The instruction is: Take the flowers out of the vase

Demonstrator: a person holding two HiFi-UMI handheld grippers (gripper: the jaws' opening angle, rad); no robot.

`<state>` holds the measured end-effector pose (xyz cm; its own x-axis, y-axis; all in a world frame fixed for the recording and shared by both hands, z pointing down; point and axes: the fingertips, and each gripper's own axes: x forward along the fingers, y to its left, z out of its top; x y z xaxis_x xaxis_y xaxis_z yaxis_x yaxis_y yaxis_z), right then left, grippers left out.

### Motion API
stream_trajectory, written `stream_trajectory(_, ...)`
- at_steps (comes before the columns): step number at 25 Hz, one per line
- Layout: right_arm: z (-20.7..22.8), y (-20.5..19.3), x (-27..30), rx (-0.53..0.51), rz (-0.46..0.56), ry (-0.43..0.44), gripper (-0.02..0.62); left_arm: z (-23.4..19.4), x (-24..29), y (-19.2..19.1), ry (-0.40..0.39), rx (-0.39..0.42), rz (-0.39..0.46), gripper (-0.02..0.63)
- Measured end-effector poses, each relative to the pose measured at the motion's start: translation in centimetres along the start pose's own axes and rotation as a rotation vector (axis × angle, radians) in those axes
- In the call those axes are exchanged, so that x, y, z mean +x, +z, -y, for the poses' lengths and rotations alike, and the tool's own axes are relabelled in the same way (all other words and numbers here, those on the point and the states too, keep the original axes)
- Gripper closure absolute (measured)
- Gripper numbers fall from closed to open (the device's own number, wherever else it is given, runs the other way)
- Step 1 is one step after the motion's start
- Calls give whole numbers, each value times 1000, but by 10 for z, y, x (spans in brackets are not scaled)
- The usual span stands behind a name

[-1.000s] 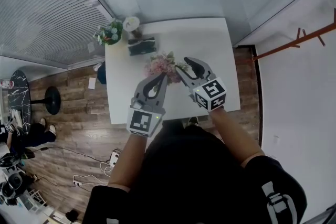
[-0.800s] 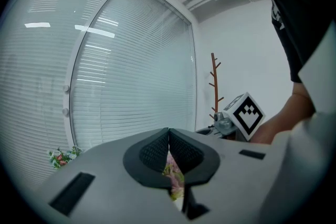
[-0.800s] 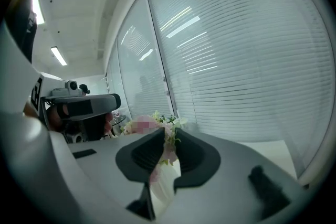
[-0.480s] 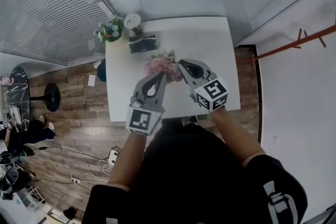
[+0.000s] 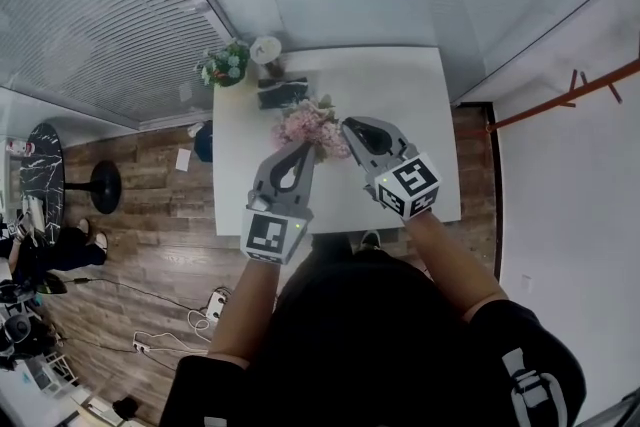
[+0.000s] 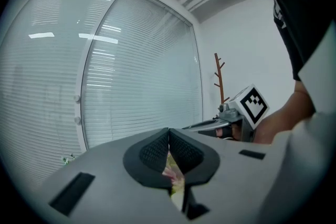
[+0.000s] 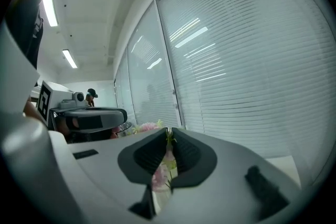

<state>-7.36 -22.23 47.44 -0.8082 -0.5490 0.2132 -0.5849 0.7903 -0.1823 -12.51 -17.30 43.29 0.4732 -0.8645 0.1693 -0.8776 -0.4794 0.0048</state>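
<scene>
The right gripper has just closed its jaws on the flowers — the left gripper, beside them, has its jaws together.

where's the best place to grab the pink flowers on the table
Grip the pink flowers just under the blooms, not on the soft heads, coming in nearly level from the person's side. The blooms face up, so lifting straight up should free them. The right gripper has just been closing there, with a thin green stem caught at its tips.
</scene>
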Motion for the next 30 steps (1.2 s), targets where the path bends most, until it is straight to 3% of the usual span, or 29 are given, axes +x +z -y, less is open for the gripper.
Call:
stream_trajectory(16,-15,59,15,-35,89,44,560,-41,-24,61,105,7,74,594)
stream_trajectory(30,-29,101,3,-81,177,51,560,-40,-28,83,92,23,81,594)
